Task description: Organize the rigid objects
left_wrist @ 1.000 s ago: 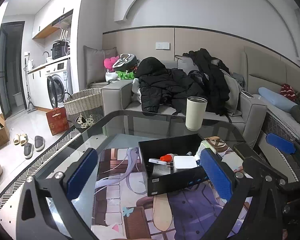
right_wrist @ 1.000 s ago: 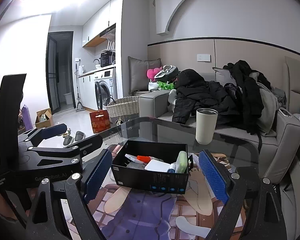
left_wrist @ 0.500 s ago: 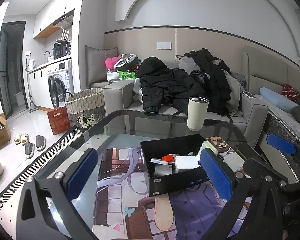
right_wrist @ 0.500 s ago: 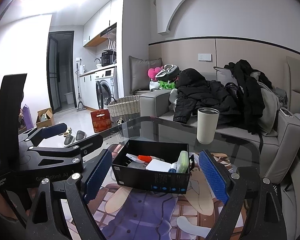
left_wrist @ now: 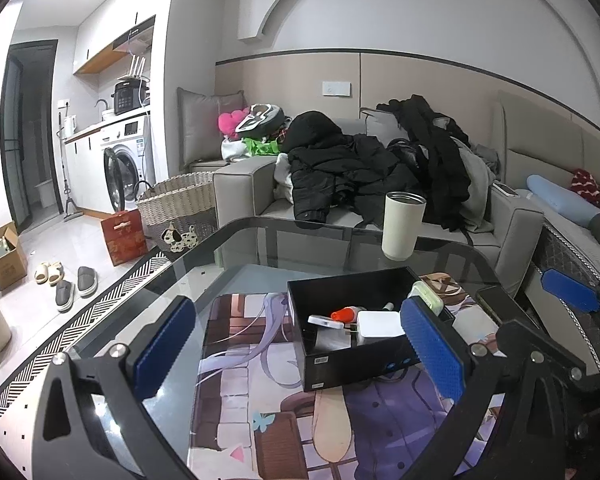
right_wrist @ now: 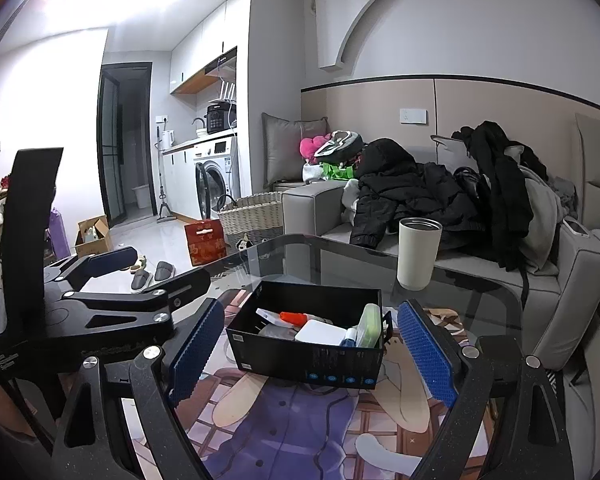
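A black open box (left_wrist: 340,364) (right_wrist: 300,360) stands on the picture mat (left_wrist: 240,360) of the glass table (left_wrist: 260,248). Inside lie a white square case (left_wrist: 380,324) (right_wrist: 320,332), an orange-capped item (left_wrist: 344,314) (right_wrist: 294,317), a pale green case (right_wrist: 370,324) and other small items. My left gripper (left_wrist: 296,312) hovers open just short of the box, nothing between its blue pads. My right gripper (right_wrist: 310,320) is also open and empty, facing the box's front wall. A white tumbler (left_wrist: 402,220) (right_wrist: 418,252) stands upright behind the box.
A dark phone (left_wrist: 498,306) lies on the table right of the box. Behind the table is a grey sofa (left_wrist: 512,224) heaped with black coats (left_wrist: 340,168). On the floor to the left are a wicker basket (left_wrist: 180,208), a red bag (left_wrist: 122,236) and slippers (left_wrist: 72,284).
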The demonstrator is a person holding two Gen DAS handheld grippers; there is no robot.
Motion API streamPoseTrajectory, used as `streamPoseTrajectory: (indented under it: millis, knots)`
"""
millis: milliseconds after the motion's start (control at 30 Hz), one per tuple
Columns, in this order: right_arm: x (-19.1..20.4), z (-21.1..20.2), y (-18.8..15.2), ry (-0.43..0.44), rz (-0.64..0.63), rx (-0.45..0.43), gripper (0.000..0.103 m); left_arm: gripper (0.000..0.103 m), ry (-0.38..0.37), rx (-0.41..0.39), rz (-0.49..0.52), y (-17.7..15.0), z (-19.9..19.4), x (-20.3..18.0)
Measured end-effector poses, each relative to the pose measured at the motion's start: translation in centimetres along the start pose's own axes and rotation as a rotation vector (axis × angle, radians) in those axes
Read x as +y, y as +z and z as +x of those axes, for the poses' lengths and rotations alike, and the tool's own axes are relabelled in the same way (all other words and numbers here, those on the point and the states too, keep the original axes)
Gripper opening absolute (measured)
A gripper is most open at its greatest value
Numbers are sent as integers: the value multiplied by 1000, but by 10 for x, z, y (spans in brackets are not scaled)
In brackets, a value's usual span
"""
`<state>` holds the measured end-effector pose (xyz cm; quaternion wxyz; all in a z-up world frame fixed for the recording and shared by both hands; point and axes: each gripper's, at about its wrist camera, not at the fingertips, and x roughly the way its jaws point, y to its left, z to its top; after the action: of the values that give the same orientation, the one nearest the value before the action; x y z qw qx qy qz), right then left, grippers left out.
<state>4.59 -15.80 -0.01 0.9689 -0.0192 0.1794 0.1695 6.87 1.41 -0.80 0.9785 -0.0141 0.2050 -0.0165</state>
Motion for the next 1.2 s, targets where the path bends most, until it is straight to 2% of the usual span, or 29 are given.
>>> streamPoseTrajectory:
  millis: [1200]
  knots:
    - [1, 0, 3, 2, 1, -4, 90, 103, -12, 21, -6, 2, 2, -1]
